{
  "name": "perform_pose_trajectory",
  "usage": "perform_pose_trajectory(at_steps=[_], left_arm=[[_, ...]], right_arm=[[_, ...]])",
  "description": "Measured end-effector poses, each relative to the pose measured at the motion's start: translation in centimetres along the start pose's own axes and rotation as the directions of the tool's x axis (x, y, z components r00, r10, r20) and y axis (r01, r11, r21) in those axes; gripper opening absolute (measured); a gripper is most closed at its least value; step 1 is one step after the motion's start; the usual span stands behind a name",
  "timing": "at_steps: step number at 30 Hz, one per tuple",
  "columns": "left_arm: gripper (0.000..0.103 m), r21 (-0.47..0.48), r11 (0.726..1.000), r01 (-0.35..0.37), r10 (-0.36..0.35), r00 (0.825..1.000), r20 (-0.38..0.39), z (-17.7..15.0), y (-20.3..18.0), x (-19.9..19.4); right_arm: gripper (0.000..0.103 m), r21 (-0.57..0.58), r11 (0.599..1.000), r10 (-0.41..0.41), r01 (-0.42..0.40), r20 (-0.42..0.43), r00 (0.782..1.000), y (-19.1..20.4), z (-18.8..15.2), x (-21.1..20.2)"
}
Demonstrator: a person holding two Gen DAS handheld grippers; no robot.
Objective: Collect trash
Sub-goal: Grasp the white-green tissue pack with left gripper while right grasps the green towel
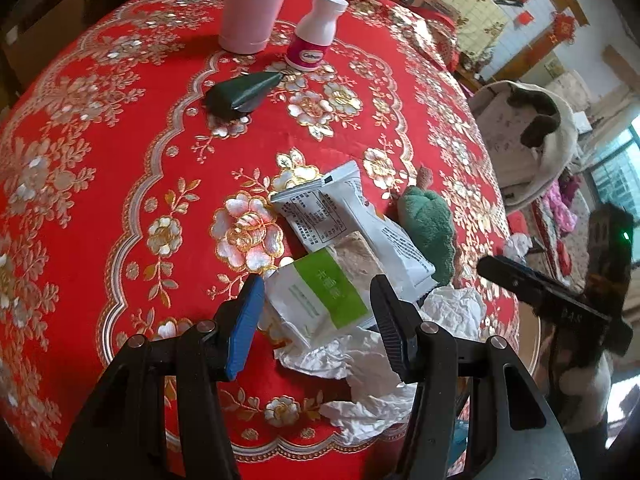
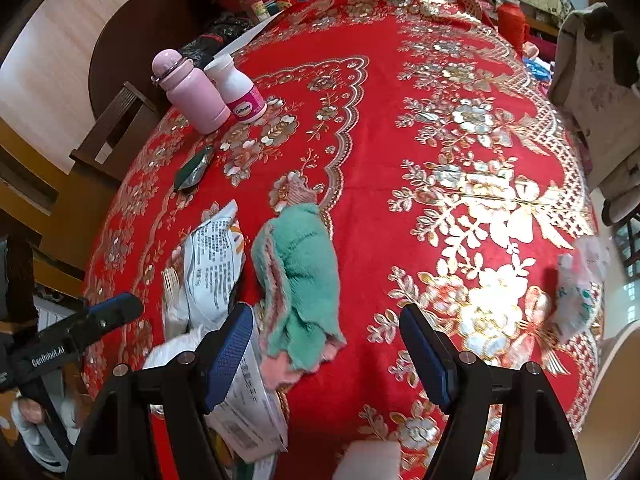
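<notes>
A heap of trash lies near the table's front edge. A white wrapper with a green band [image 1: 320, 300] sits between the open fingers of my left gripper [image 1: 316, 316]. A white printed wrapper [image 1: 344, 224] lies behind it and crumpled white tissue [image 1: 368, 364] below it. A dark green wrapper [image 1: 240, 92] lies farther back. My right gripper [image 2: 332, 356] is open and empty above the red cloth, beside a green and pink cloth [image 2: 300, 280]. The printed wrapper [image 2: 212, 264] and a white packet [image 2: 252, 412] lie to its left. A crumpled plastic wrapper [image 2: 580, 284] lies at the right edge.
A pink flask [image 1: 252, 4] and a white pill bottle [image 1: 314, 32] stand at the back of the red floral tablecloth [image 1: 100, 200]. The green cloth [image 1: 430, 224] lies right of the heap. A white block [image 2: 368, 460] sits at the near edge. Chairs ring the table.
</notes>
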State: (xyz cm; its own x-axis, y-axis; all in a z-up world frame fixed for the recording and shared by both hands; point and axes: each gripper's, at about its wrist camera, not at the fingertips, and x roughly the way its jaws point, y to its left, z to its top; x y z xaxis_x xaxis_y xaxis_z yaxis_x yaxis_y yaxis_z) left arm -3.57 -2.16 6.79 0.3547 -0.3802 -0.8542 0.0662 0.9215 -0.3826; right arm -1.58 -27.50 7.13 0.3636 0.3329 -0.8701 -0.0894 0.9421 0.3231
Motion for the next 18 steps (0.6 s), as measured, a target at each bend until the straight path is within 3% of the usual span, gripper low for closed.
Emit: perform_pose_trajectory(at_steps=[9, 18], left_arm=[[0.058, 0.127, 0.990, 0.064, -0.059, 0.997, -0.047, 0.4, -0.2, 1.1], [0.062, 0.281, 0.949, 0.145, -0.103, 0.982, -0.160, 0.5, -0.6, 3.7]], right_arm=[[0.075, -0.012, 1.000, 0.026, -0.026, -0.025, 0.999, 1.1, 1.2, 1.6], [0.078, -0.032, 0.999, 0.027, -0.029, -0.059, 0.998, 2.0, 2.0, 3.4]])
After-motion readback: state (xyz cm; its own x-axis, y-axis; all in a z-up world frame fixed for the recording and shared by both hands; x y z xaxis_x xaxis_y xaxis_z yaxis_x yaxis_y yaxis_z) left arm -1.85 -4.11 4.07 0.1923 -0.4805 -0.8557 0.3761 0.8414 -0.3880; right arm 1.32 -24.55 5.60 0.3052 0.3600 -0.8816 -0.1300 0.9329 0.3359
